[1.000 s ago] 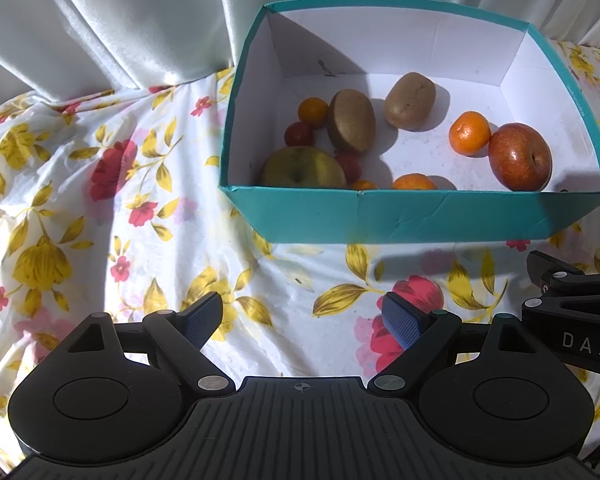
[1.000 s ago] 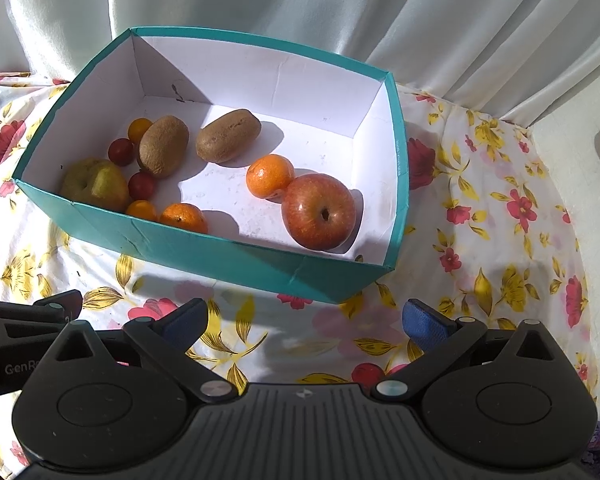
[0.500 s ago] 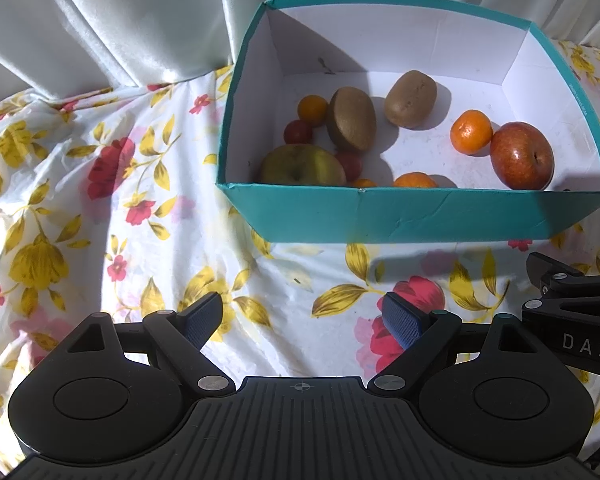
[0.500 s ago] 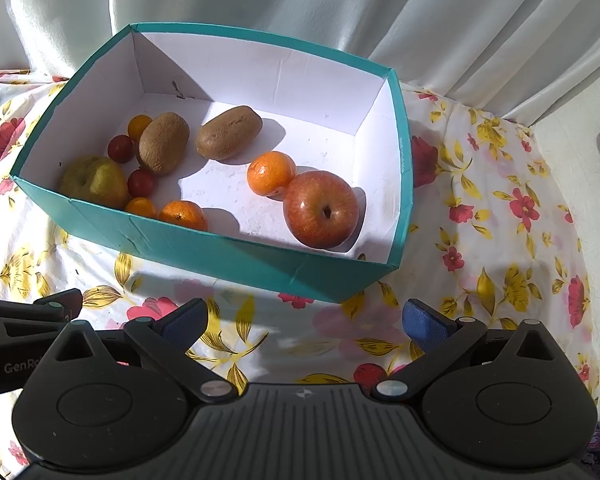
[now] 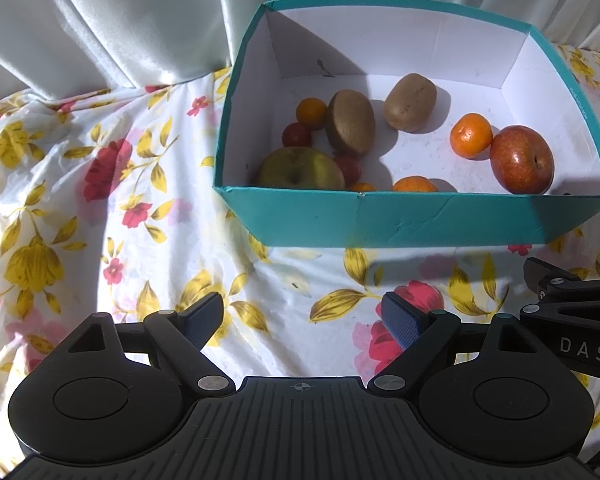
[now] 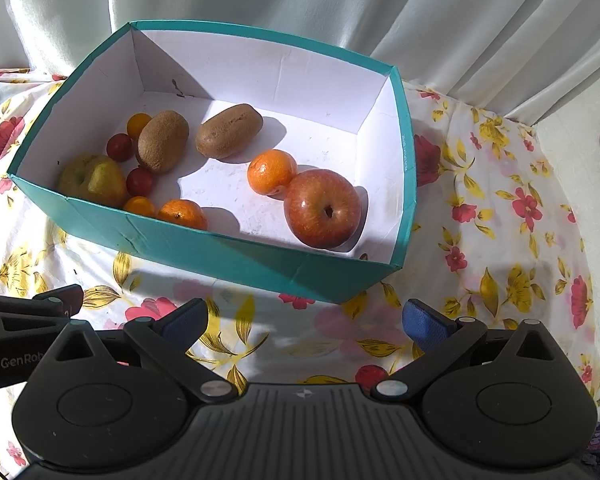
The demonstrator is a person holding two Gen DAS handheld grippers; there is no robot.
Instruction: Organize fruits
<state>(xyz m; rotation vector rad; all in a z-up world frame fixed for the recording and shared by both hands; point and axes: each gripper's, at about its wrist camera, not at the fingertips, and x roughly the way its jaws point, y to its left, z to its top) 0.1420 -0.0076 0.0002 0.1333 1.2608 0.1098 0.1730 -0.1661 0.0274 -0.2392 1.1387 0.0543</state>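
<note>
1. Hovering low over the cloth [image 5: 148,240], the left gripper [image 5: 302,316] has its fingers spread wide with nothing between them. The right gripper [image 6: 304,320] is the same: released and empty.
2. All the fruit I can see sits inside the box [image 6: 260,252], which stands just ahead of both sets of fingertips. That fits either a sort that's done or fruit waiting to be pulled out, can't say which.
3. Ahead and right of the right gripper's fingers, the red apple [image 6: 322,208] touches a mandarin [image 6: 271,171], probably rolled together on the smooth floor.
4. Ahead and left: two fuzzy oval kiwis [image 6: 162,146], a dull green apple [image 6: 92,180] and glossy little tomatoes [image 6: 140,182] bunched in the corner.
5. The box looks like thin card, teal outside, white inside. The cloth is wrinkly and floral.
</note>
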